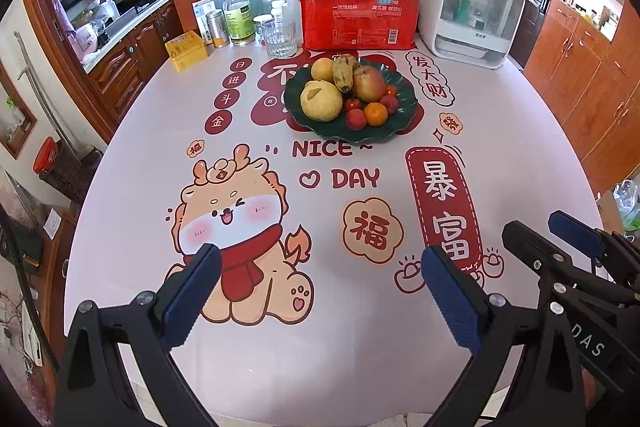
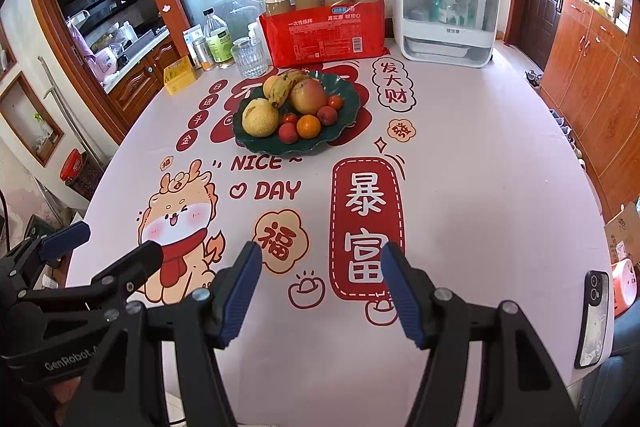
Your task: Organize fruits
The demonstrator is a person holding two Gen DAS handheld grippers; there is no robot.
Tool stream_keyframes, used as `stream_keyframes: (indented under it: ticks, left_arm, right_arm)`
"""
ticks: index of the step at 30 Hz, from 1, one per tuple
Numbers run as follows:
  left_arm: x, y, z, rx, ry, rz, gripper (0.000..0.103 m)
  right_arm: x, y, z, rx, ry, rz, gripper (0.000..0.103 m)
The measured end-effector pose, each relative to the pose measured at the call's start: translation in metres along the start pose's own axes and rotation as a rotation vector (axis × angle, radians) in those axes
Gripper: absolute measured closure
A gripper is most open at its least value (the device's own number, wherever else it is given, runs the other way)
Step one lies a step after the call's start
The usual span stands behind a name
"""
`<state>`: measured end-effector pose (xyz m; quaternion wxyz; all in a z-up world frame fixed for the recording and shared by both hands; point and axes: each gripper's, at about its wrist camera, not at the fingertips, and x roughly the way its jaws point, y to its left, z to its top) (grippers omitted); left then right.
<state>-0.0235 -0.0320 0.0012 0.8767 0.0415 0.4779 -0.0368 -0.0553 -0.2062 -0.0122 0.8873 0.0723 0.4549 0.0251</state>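
Note:
A dark green scalloped plate [image 1: 404, 115] [image 2: 344, 125] stands at the table's far middle. On it lie two yellow pears [image 1: 321, 101] [image 2: 260, 117], a spotted banana [image 1: 345, 75] [image 2: 283, 87], a red-yellow apple [image 1: 369, 83] [image 2: 308, 95], an orange [image 1: 376, 114] [image 2: 309, 127] and several small red fruits [image 1: 355, 119] [image 2: 288, 133]. My left gripper [image 1: 320, 267] is open and empty over the near table, well short of the plate. My right gripper [image 2: 320, 267] is open and empty beside it; it also shows in the left wrist view [image 1: 552, 227].
Behind the plate stand a red paper-cup pack [image 1: 356, 15], a glass tumbler [image 1: 280, 39], a bottle [image 1: 238, 15], a yellow box [image 1: 186, 51] and a white dish cabinet [image 1: 472, 11]. A phone [image 2: 594, 319] lies at the near right edge. The printed tablecloth [image 1: 360, 307] covers the table.

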Motion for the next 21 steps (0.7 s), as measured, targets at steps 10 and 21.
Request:
stream_keyframes:
  ticks: [10, 21]
  left_arm:
    - [0.0026, 0.0063, -0.0020, -0.004, 0.000, 0.005, 0.004]
    - [0.0042, 0.0093, -0.0017, -0.003, 0.002, 0.003, 0.004]
  right_arm:
    - [0.0061, 0.0070, -0.0003, -0.007, 0.003, 0.003, 0.041]
    - [0.0065, 0.0086, 0.0011, -0.006, 0.004, 0.004, 0.041]
